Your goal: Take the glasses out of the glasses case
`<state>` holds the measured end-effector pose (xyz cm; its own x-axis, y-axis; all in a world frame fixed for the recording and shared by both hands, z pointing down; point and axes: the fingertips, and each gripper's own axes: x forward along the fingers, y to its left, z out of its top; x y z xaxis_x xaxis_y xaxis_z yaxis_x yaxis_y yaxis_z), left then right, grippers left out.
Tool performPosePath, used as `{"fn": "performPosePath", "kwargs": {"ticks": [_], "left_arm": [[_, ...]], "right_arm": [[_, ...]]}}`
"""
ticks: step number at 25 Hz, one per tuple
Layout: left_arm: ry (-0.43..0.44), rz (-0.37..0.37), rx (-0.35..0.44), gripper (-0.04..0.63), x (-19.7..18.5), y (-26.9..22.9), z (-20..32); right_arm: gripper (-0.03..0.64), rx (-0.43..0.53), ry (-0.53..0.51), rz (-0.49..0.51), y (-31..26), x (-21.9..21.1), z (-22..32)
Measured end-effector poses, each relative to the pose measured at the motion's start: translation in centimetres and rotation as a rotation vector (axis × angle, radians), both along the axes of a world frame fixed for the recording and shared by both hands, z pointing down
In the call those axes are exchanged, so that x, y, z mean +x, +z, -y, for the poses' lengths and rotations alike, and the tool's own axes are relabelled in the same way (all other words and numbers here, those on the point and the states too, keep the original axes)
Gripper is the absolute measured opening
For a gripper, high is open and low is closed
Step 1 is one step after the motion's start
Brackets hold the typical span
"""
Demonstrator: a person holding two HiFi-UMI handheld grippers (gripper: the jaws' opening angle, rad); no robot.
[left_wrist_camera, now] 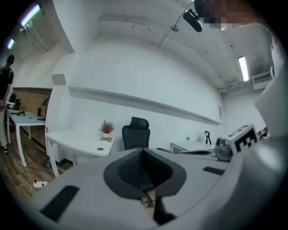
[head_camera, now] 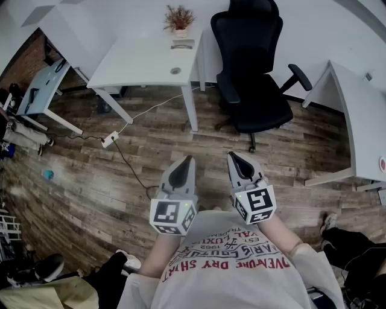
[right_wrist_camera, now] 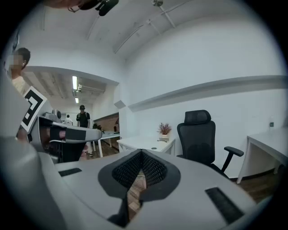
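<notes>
I hold both grippers side by side in front of my chest, level, over the wooden floor. In the head view my left gripper (head_camera: 188,159) and my right gripper (head_camera: 231,156) point toward a white desk (head_camera: 139,63). Each pair of jaws meets at the tip with nothing between them, as the left gripper view (left_wrist_camera: 143,151) and the right gripper view (right_wrist_camera: 141,153) also show. A small dark flat item (head_camera: 182,44) lies on that desk beside a potted plant (head_camera: 179,18); it is too small to tell what it is. I can make out no glasses.
A black office chair (head_camera: 253,75) stands right of the desk. Another white desk (head_camera: 362,114) is at the right, a blue table (head_camera: 39,87) at the left. A power strip (head_camera: 109,140) and cable lie on the floor. A person (right_wrist_camera: 82,117) stands far off.
</notes>
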<state>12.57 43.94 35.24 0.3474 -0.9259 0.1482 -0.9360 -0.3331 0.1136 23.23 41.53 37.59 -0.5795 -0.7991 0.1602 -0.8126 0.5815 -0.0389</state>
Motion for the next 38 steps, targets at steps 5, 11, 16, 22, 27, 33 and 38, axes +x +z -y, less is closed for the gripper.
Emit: {"fn": "performPosePath", "kwargs": {"ticks": [5,11,16,22,27,33,38], "left_arm": [[0.003,-0.002,-0.003,0.008,0.4,0.3,0.6],[0.021,0.004,-0.01,0.008,1.5,0.3,1.1],[0.032,0.01,-0.023,0.008,2.2,0.7,2.2],[0.036,-0.005,-0.051,0.008,1.8,1.3,4.1],[0.025,-0.011,-0.068,0.008,-0.3,2.0,7.2],[0.026,-0.039,-0.091,0.008,-5.2,2.4,12.7],[0.062,-0.054,-0.119,0.008,-10.1,2.2,17.7]], "right_arm": [[0.012,0.001,0.002,-0.008,0.3,0.4,0.4],[0.012,-0.013,0.031,-0.011,0.5,1.3,0.9],[0.012,-0.026,0.059,0.01,0.7,2.0,1.9],[0.012,-0.089,0.05,0.035,2.0,1.7,3.9],[0.012,-0.115,0.06,0.037,2.3,0.4,7.0],[0.012,-0.136,0.095,0.012,2.7,-3.4,12.2],[0.012,-0.165,0.141,-0.003,2.8,-7.9,17.0]]}}
